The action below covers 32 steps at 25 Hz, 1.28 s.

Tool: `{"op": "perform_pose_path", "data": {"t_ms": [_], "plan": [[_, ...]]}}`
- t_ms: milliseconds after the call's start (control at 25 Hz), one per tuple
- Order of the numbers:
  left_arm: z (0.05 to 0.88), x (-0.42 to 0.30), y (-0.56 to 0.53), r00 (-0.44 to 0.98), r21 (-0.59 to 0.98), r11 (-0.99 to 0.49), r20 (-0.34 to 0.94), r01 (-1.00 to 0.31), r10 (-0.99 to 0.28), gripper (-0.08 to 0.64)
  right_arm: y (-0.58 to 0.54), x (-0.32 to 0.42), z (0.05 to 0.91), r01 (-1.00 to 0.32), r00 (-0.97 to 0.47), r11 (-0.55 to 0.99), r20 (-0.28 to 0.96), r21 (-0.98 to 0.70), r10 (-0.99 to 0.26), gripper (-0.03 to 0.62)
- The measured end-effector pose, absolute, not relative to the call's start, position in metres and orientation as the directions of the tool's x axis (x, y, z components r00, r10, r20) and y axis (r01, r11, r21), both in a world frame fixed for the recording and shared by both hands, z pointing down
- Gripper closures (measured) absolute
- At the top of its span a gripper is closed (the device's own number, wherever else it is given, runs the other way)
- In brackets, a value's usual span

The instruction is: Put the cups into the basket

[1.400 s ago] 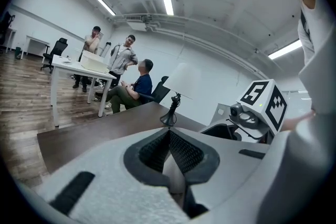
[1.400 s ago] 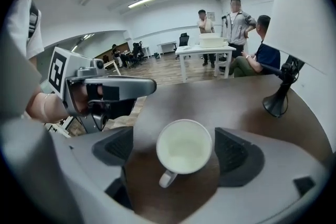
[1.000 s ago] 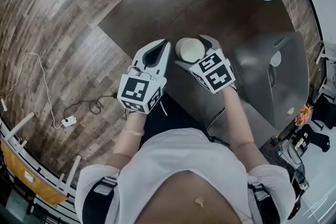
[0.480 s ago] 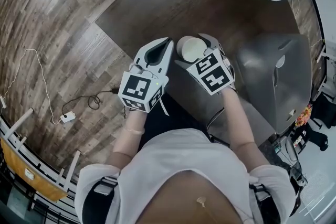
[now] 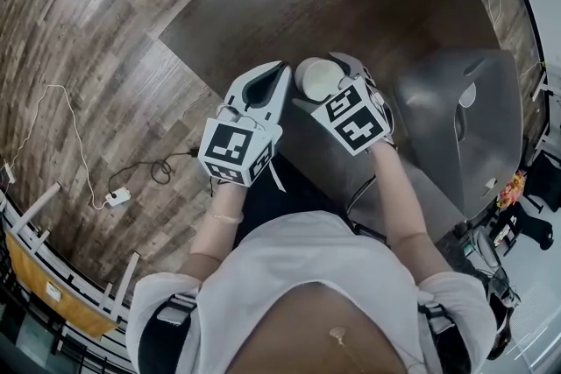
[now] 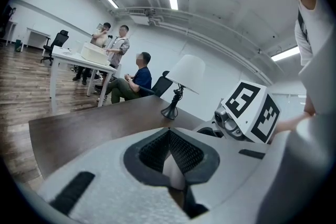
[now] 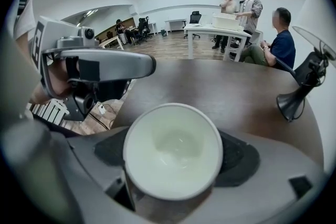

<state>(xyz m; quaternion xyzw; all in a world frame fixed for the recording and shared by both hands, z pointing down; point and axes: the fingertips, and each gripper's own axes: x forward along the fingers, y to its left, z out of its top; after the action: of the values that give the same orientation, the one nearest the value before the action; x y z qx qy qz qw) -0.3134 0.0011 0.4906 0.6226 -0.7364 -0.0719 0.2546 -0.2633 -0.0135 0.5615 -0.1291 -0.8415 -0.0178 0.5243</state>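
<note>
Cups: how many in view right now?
1. A white cup, gripped in the right claw. No others visible; some may be out of frame.

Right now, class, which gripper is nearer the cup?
Right. The right gripper is shut on the cup, one jaw on each side of it. The left gripper is shut and empty, close beside the cup on its left.
</note>
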Motion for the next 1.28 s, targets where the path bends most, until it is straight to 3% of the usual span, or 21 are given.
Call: {"op": "perform_pose_path", "data": {"t_ms": [640,1280], "plan": [[0.472,-0.297,-0.018,0.004,0.385,0.101,0.263,-0.917,-0.965,0.551,-0.023,-0.249,0.527,0.148,-0.470,0.983,0.866,-0.113,0.170,0.146],[0.450,-0.239,-0.044,0.249,0.312,-0.161,0.268,-0.936,-0.931,0.551,-0.020,-0.192,0.502,-0.036,-0.530,0.994,0.845,-0.103,0.069,0.146]]}}
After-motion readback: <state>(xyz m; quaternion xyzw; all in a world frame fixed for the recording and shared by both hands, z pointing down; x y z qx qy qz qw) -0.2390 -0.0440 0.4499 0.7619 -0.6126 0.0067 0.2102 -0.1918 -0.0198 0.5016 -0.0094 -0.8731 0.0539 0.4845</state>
